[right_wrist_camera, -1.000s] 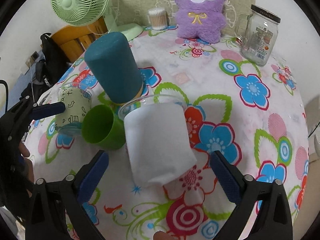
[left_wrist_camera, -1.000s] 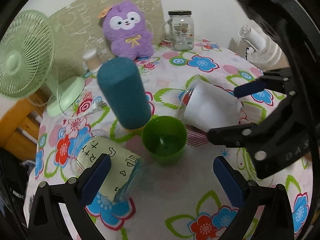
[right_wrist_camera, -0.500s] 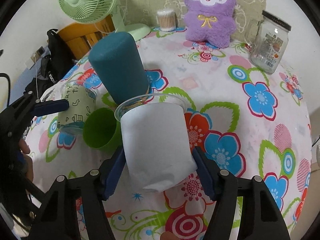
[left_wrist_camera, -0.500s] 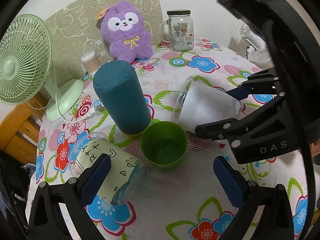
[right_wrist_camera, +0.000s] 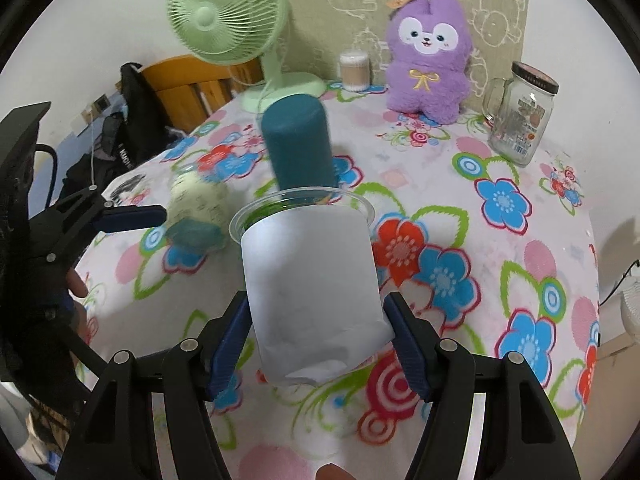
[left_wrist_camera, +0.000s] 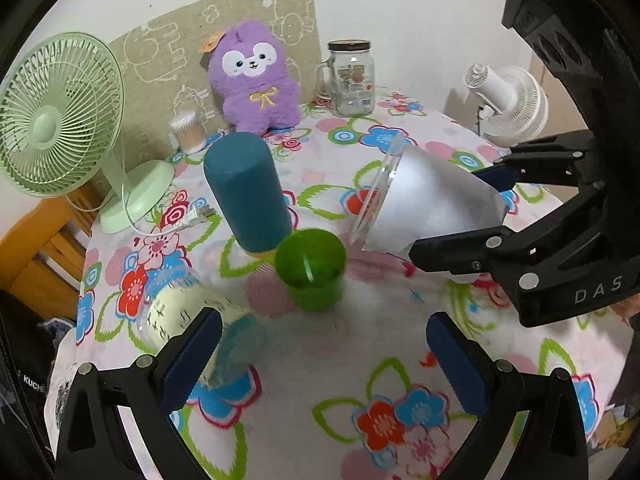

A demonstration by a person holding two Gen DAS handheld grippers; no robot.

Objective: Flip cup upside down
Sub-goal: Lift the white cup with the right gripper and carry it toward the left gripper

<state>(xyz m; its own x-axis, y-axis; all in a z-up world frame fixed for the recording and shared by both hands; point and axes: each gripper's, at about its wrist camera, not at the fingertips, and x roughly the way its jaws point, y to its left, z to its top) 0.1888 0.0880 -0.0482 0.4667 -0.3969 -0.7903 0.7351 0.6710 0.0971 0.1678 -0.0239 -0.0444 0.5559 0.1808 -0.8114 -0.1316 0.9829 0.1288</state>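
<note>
A clear plastic cup with a white paper sleeve [right_wrist_camera: 312, 288] is held lifted off the floral table, mouth pointing away from the camera. My right gripper [right_wrist_camera: 320, 344] is shut on its lower half; in the left wrist view the cup [left_wrist_camera: 424, 204] hangs tilted above the cloth with its mouth to the left. My left gripper [left_wrist_camera: 320, 356] is open and empty, low over the table, beside a lying cream printed cup [left_wrist_camera: 188, 316]. An upright green cup [left_wrist_camera: 310, 268] and an upside-down teal cup [left_wrist_camera: 248, 196] stand in the middle.
A green fan [left_wrist_camera: 60, 120] stands at the left, a purple plush [left_wrist_camera: 256, 76], a cotton-swab pot [left_wrist_camera: 186, 132] and a glass jar [left_wrist_camera: 354, 78] at the back. A white fan [left_wrist_camera: 512, 106] is off the table's right edge. The table edge [right_wrist_camera: 596, 280] drops at right.
My right gripper closed on the white-sleeved cup and lifted it off the table, tilting it. My left gripper drew back a little; the cream cup by it looks blurred.
</note>
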